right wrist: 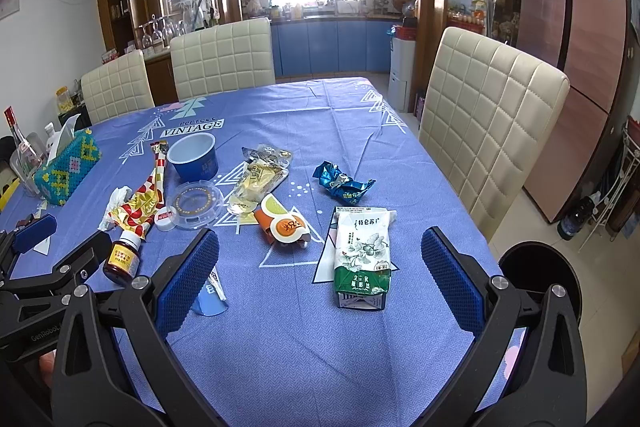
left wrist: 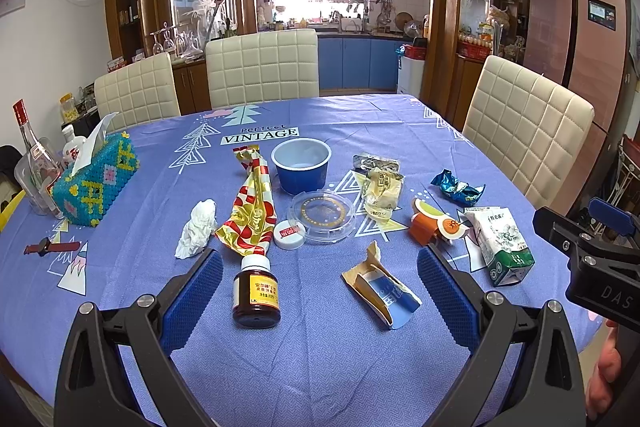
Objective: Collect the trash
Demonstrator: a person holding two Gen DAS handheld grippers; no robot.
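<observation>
Trash strewn over blue worktop (left wrist: 320,367), none collected yet. Left tool (left wrist: 320,291) spread wide, empty, low over bottle (left wrist: 256,291) and torn carton (left wrist: 380,291). Right tool (right wrist: 320,267) spread, empty, framing milk carton (right wrist: 362,259), likely next. Black bin (right wrist: 540,279) beside worktop edge, within reach.

The tablecloth (left wrist: 320,347) is soft matt cloth. The gold wrapper (left wrist: 252,211) is shiny foil. The round lid (left wrist: 322,215) is clear smooth plastic. The milk carton (right wrist: 362,259) is paper.
</observation>
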